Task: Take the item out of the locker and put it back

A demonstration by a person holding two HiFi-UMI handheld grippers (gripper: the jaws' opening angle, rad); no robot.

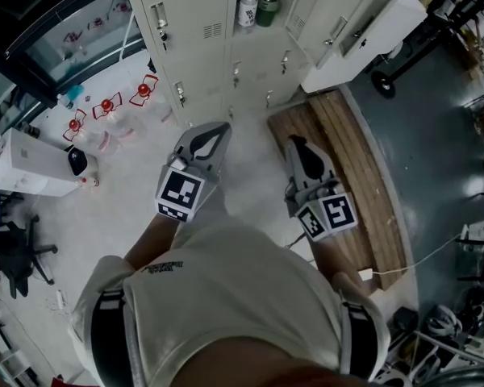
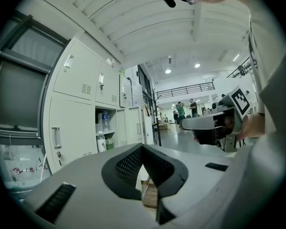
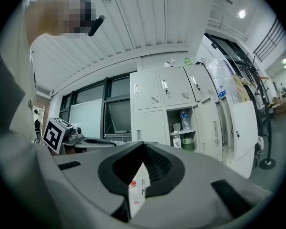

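**Materials and finishes in my view**

I see lockers (image 1: 218, 47) of pale painted metal, smooth with a soft sheen. A bottle (image 1: 247, 8) on a shelf is clear plastic with a white label. The platform (image 1: 363, 176) is brown wood planks, matt, with the grain showing. The floor (image 1: 121, 208) is pale and smooth, then dark grey and glossy further right. The left gripper (image 2: 143, 148) and right gripper (image 3: 143, 145) have matt grey plastic shells. Their pads (image 2: 127, 167) are black with a fine mesh texture. The shirt (image 1: 242, 297) is pale matt cloth.
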